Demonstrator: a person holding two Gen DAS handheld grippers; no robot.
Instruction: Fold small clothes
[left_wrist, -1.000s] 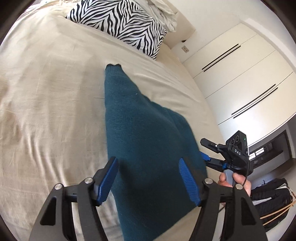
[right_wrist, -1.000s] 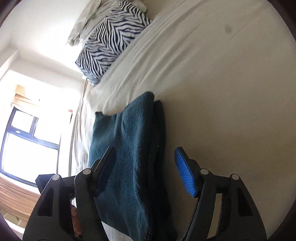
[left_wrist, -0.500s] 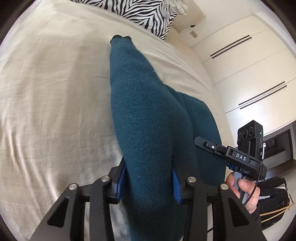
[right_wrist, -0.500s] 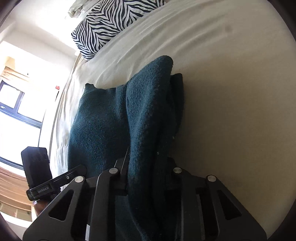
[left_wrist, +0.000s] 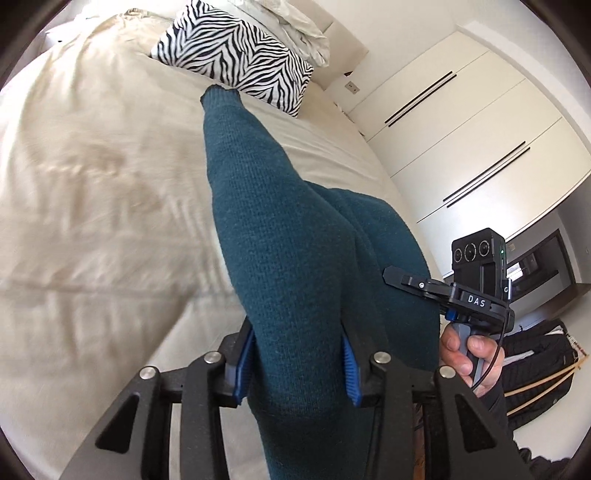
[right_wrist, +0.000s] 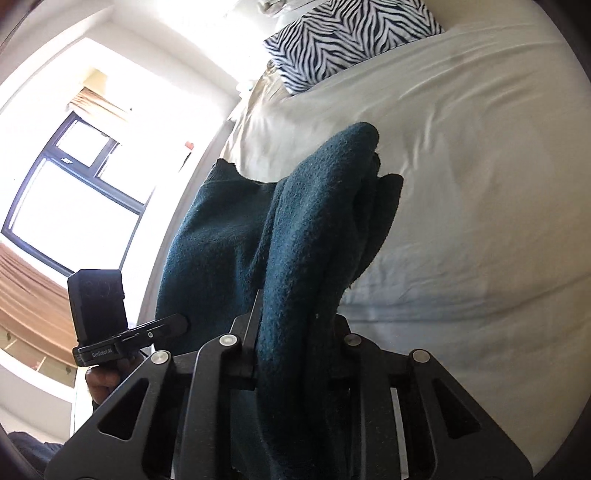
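Both your grippers are clamped on the teal sweater (left_wrist: 280, 236), so you're mid-fold, not finished.

Left gripper (left_wrist: 297, 363): blue pads (left_wrist: 349, 363) nearly closed, pinching a thick roll of knit at 6 o'clock in the left wrist view. From there the sweater runs up to 12 o'clock, ending in a ribbed cuff or hem (left_wrist: 218, 94) that lies just short of the zebra pillow (left_wrist: 236, 51). I can't tell whether that end touches the pillow.

Right gripper (right_wrist: 291, 360): jaws drawn in tight on a bunched stack of layers at 6 o'clock in the right wrist view. The pads are buried in fabric, so the exact gap isn't visible, but it clearly has the cloth.

Status as I read it:
- Garment already looks doubled lengthwise. The right wrist view shows several layers stacked at the grip, with a darker layer (right_wrist: 384, 206) peeling off toward 2 o'clock.
- Near end looks lifted off the bed (left_wrist: 92, 177); far end looks to be resting on the sheet.
- Left: carry the held end toward the far end, lay it flat, release both, square up the edges.

Watch the loose layer at 2 o'clock in the right view. It looks likely to slide out of the stack when you swing over.

Your right gripper shows at 4 o'clock in the left wrist view, just beside the sweater's edge. The wardrobe (left_wrist: 461, 122) and black bag (left_wrist: 535, 373) are well apart from the work.
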